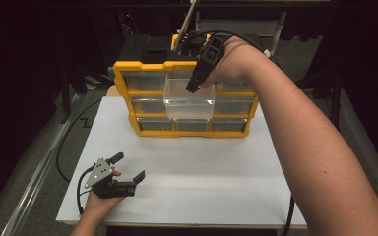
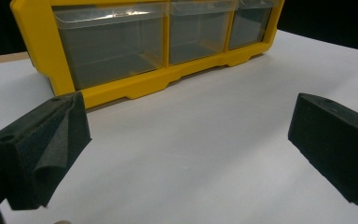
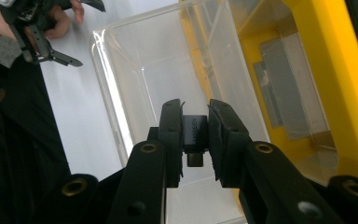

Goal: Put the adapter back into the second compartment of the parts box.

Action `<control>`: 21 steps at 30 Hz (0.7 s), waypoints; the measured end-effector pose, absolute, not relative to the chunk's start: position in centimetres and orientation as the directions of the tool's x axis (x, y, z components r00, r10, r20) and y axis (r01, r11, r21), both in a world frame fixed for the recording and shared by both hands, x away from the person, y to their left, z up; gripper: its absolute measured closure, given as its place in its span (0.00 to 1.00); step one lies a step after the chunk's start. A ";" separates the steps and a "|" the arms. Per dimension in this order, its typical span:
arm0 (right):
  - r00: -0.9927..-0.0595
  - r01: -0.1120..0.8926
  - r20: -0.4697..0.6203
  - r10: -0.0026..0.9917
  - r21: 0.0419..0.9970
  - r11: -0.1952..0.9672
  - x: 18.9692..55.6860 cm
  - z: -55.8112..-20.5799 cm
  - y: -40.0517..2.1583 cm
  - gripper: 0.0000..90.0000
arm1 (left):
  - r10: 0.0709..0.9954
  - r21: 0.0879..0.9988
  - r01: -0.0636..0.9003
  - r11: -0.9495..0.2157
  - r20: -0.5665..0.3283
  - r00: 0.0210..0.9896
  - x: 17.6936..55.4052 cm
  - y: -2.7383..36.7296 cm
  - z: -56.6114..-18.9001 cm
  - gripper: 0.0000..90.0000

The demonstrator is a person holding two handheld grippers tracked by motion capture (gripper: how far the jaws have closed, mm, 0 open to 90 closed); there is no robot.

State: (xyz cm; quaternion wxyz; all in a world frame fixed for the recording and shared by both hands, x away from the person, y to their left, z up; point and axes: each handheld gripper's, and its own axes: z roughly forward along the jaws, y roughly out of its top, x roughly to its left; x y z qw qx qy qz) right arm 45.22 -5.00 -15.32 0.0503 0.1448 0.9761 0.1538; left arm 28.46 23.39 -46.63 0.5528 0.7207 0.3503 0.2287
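Observation:
A yellow drawer cabinet (image 1: 128, 66) stands at the back of the white board (image 1: 187, 167). One clear plastic drawer (image 1: 189, 101) is pulled out of its upper middle slot. My right gripper (image 1: 193, 87) points down into that drawer, shut on a small black plug-like part. In the right gripper view the part (image 3: 196, 133) sits pinched between the jaws of the right gripper (image 3: 196, 112), above the clear drawer (image 3: 107, 79). My left gripper (image 1: 128, 166) rests open on the board near its front left, holding nothing. In the left gripper view the left gripper (image 2: 191, 144) faces the cabinet's bottom row (image 2: 135, 84).
The other clear drawers of the cabinet are pushed in. Cables trail off the board's left edge (image 1: 66, 147) and by the right forearm. The other hand and its gripper (image 3: 42, 28) show far off in the right gripper view. Dark surroundings ring the table.

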 end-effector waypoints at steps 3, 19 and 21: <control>-0.953 0.267 -0.054 0.299 0.316 0.910 45.3 -15.5 -4.9 0.86 | 0.758 0.956 0.255 -0.147 -0.057 0.650 28.4 23.4 -46.7 0.00; -0.952 0.263 -0.057 0.301 0.354 0.897 45.7 -15.5 -5.1 0.66 | 0.758 0.958 0.250 -0.139 -0.060 0.650 28.5 23.6 -46.6 0.00; -0.948 0.273 -0.053 0.315 0.381 0.883 45.6 -15.0 -5.3 0.51 | 0.759 0.957 0.254 -0.136 -0.064 0.648 28.5 23.6 -46.6 0.00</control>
